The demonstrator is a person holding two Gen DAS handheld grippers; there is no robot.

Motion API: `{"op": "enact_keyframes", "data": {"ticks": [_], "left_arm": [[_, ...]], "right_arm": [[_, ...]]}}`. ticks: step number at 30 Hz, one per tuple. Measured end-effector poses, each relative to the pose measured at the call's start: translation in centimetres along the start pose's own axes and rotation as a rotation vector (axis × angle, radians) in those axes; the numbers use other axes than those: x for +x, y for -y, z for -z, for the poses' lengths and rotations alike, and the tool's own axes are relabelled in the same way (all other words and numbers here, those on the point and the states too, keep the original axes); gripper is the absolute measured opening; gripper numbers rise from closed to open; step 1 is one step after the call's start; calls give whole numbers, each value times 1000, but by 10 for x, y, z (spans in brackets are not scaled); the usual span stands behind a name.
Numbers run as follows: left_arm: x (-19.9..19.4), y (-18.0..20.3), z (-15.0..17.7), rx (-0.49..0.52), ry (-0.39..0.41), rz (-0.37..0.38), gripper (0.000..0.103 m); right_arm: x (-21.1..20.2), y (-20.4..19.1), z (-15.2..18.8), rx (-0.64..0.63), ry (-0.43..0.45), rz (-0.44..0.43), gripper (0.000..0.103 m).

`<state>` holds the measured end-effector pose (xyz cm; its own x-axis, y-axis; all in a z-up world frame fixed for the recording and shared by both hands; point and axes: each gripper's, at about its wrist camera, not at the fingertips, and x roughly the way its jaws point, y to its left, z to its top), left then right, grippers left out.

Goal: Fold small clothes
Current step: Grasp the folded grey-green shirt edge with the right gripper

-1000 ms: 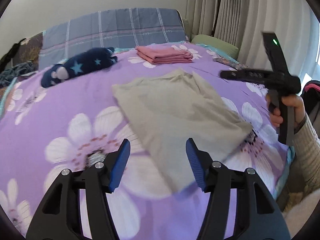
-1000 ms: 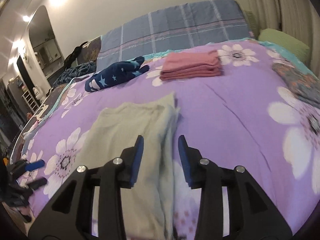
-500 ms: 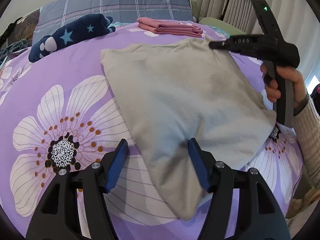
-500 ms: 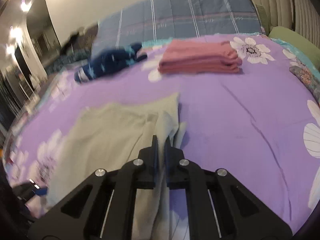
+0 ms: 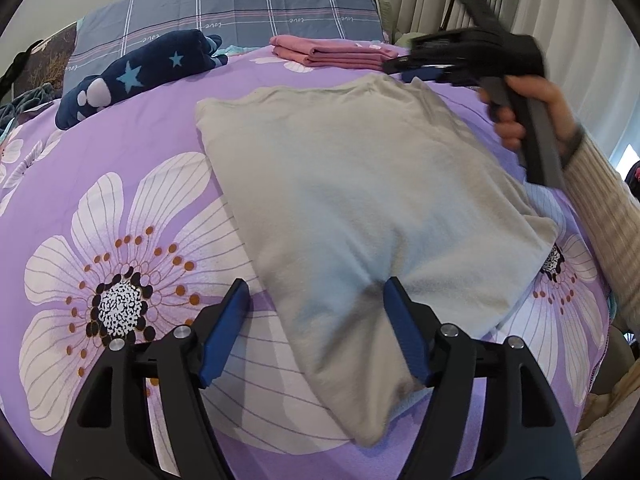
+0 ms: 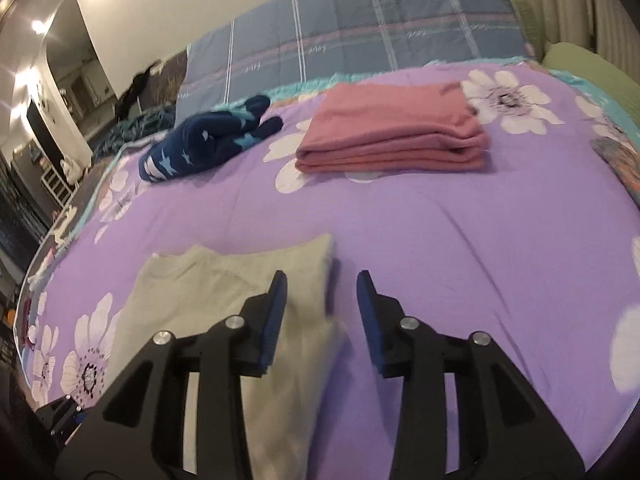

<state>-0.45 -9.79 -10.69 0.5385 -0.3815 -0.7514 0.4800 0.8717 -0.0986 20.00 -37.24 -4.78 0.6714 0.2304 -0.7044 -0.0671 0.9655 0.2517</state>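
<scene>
A pale grey-green shirt lies folded lengthwise on the purple flowered bedspread. My left gripper is open, its jaws on either side of the shirt's near edge, the right pad touching the cloth. My right gripper is open and empty over the shirt's far right corner. In the left wrist view the right gripper shows at the shirt's far corner, held by a hand.
A folded pink stack lies at the far side of the bed. A navy star-patterned garment lies left of it. A blue plaid quilt and a green pillow lie at the head. Curtains hang on the right.
My right gripper was shut on the shirt's far edge half a second ago and has opened and let go. The shirt now lies flatter. My left gripper stayed open at the near edge.
</scene>
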Motion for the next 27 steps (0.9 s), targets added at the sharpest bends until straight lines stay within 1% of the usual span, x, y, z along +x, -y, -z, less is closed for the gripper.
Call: {"op": "enact_keyframes", "data": {"ticks": [1, 2, 3, 4, 6, 7, 8, 9, 10, 11, 12, 14, 15, 16, 17, 18, 19, 20, 22, 23, 25, 27], "left_arm": [[0, 0, 0, -1, 1, 0, 71], [0, 0, 0, -2, 1, 0, 71], [0, 0, 0, -4, 1, 3, 71], [0, 0, 0, -6, 1, 4, 71], [0, -2, 0, -10, 2, 10, 71], [0, -2, 0, -14, 2, 16, 72], [0, -3, 0, -17, 0, 20, 72], [1, -5, 0, -20, -1, 25, 72], [2, -6, 0, -23, -4, 30, 73], [2, -6, -1, -22, -5, 31, 74], [2, -5, -1, -18, -4, 28, 74], [2, -5, -1, -14, -3, 22, 74], [3, -5, -1, -14, -3, 20, 74], [3, -5, -1, -12, -3, 16, 74], [3, -5, -1, -9, -3, 11, 74], [3, -4, -1, -5, -2, 5, 74], [2, -4, -1, -3, 0, -1, 74], [2, -3, 0, -4, 1, -2, 74], [2, -3, 1, -10, 4, -4, 75], [1, -2, 1, -11, 5, -5, 75], [0, -2, 2, -11, 6, -12, 75], [-1, -1, 3, -9, 9, -22, 75]], "right_arm": [[13, -3, -6, -7, -31, 0, 28], [20, -5, -9, -18, -48, -1, 14], [28, -9, -11, -39, -66, -4, 2], [34, -14, -15, -81, -64, -3, 2], [30, -25, -19, -157, -11, -29, 2], [23, -27, -21, -168, 28, -52, 2], [21, -26, -22, -164, 50, -65, 2], [21, -23, -21, -155, 64, -72, 2], [30, -17, -20, -152, 43, -36, 2], [41, -13, -17, -153, 7, 7, 3], [55, -6, -10, -149, -46, 48, 7], [53, 1, -3, -125, -35, 37, 10], [45, 2, -3, -103, -21, 43, 23], [37, 2, -3, -87, -3, 77, 38], [26, 1, -3, -82, 21, 110, 39], [15, -1, -2, -88, 42, 123, 39], [-2, -7, 2, -102, 62, 115, 38], [-12, -9, 4, -112, 76, 104, 38], [-43, -27, 22, -159, 119, 50, 38], [-50, -33, 29, -174, 124, 32, 38], [-61, -48, 55, -208, 112, -17, 38], [-62, -55, 78, -226, 88, -35, 38]]}}
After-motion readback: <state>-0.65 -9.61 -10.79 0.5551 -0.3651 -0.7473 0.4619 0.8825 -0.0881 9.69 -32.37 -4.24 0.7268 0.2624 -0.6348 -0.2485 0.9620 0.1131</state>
